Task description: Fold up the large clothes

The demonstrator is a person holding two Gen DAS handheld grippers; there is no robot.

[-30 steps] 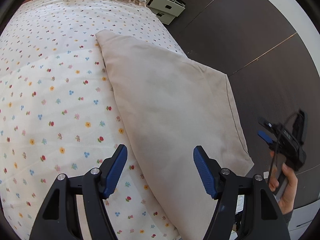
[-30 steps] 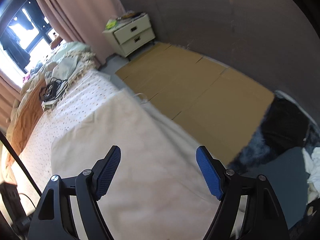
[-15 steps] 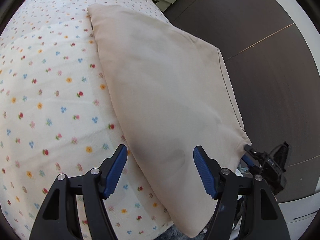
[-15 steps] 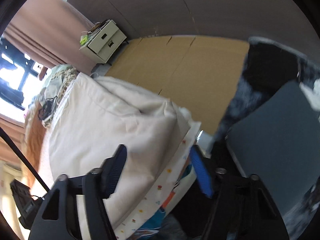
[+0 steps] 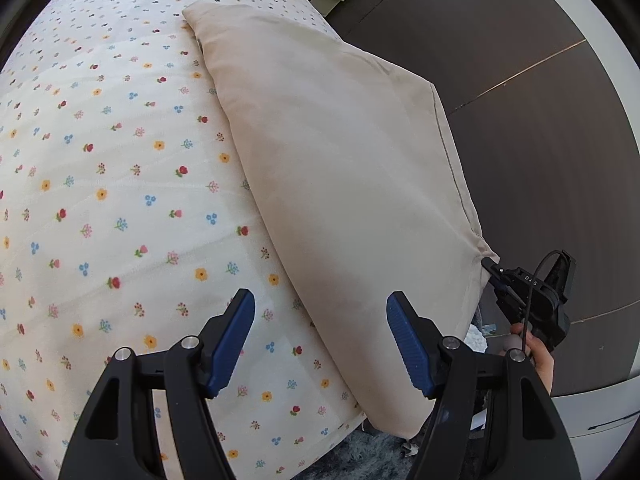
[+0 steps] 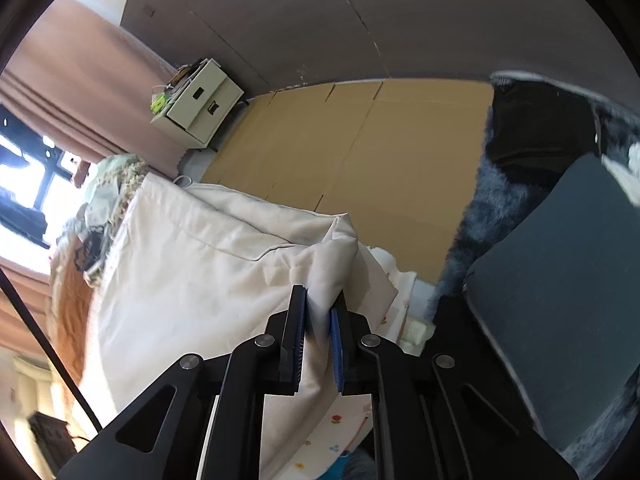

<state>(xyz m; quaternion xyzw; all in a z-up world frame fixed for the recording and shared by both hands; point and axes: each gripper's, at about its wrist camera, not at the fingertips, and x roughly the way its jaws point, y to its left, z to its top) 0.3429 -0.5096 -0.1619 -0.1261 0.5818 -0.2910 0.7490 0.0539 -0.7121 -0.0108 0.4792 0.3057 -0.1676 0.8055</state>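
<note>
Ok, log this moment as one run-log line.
stage: corner grasp | right gripper: closing on beige cloth corner | left gripper: open, empty, above floral sheet

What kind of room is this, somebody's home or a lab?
Most likely a bedroom in a home. A bed with a floral sheet fills the left wrist view, a beige cloth lies on it, and a small drawer cabinet stands by pink curtains at a window.
</note>
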